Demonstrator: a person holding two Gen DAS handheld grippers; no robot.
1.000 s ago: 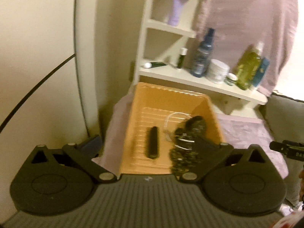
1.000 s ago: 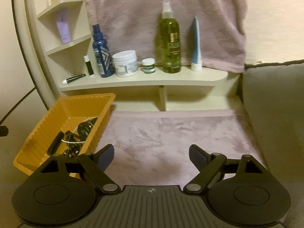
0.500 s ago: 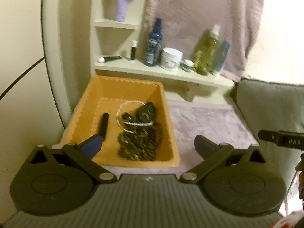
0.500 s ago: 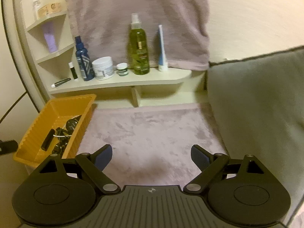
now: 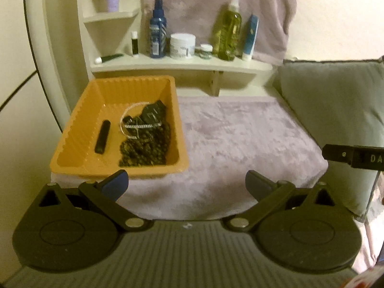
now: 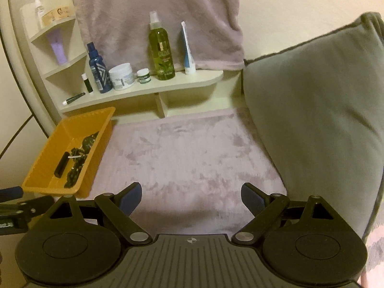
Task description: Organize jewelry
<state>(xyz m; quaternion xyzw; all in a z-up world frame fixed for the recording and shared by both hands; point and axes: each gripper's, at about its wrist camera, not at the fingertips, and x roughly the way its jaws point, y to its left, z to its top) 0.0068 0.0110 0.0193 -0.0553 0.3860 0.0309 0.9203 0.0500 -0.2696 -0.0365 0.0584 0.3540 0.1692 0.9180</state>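
- Your left claw stands wide with nothing between its blue pads, hovering over the mauve plush cloth just at the near rim of the orange tray.
- Your right claw is spread just as wide and empty, over bare cloth, with the tray off to its left.
- Inside the tray, a dark beaded necklace lies heaped at the right side with a thin silvery bracelet and a black clip-like piece on top; a black stick-shaped piece lies apart to the left.
- Behind the tray, the cream shelf holds a blue spray bottle, a white jar and a green spray bottle.
- A grey cushion leans at the right.
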